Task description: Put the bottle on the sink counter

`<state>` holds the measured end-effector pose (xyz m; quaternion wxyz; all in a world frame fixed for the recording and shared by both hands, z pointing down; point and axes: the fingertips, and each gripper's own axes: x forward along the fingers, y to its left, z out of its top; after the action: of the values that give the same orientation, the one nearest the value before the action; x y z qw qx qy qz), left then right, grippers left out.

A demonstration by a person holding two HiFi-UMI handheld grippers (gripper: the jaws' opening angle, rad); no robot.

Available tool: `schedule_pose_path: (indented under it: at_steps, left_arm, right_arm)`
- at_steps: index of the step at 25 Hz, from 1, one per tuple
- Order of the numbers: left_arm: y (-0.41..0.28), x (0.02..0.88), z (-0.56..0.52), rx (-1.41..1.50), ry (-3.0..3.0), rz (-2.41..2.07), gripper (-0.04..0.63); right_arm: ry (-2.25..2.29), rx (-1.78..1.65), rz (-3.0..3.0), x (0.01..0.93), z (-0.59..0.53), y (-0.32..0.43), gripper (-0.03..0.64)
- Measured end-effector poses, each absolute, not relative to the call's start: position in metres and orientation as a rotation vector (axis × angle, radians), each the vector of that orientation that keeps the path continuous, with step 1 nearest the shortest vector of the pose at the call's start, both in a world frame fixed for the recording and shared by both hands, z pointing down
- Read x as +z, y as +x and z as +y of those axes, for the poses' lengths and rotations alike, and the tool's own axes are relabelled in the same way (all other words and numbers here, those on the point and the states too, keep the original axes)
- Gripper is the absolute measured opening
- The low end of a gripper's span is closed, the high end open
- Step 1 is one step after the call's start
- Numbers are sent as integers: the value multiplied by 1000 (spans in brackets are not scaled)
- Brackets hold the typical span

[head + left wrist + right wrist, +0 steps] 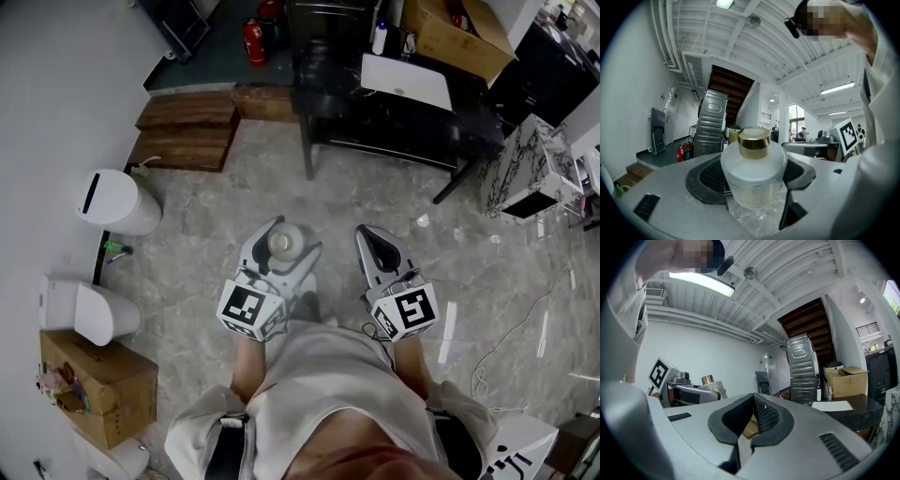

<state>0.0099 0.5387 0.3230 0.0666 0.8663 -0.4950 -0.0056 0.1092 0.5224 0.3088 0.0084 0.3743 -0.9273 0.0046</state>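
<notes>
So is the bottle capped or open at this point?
Capped. A gold cap sits closed on the neck of the bottle, which is clamped between the jaws of the left gripper.

One bottle [284, 242], two grippers [289, 238] [365, 233], two cardboard boxes [461, 36] [98, 384], one black table [375, 108].

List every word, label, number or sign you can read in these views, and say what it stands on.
No text is legible in any view.
Frosted white round bottle with gold cap: faint marks on its wall, too blurred to read.
Marker cubes on the left gripper and right gripper: black-and-white square patterns, not writing.
Red fire extinguisher: label too small to read.
</notes>
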Motion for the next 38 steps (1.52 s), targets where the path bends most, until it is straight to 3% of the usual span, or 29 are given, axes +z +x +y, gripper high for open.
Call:
schedule_pose_path:
  at_steps: [23, 38]
  left_arm:
    - [-65, 321, 381, -42, 2680, -1389, 333]
    - [-67, 333, 333, -31, 2656, -1339, 333]
  right_arm:
    - [1253, -26, -2837, 307, 373, 32, -3]
    - [1305, 26, -2783, 320, 329, 35, -3]
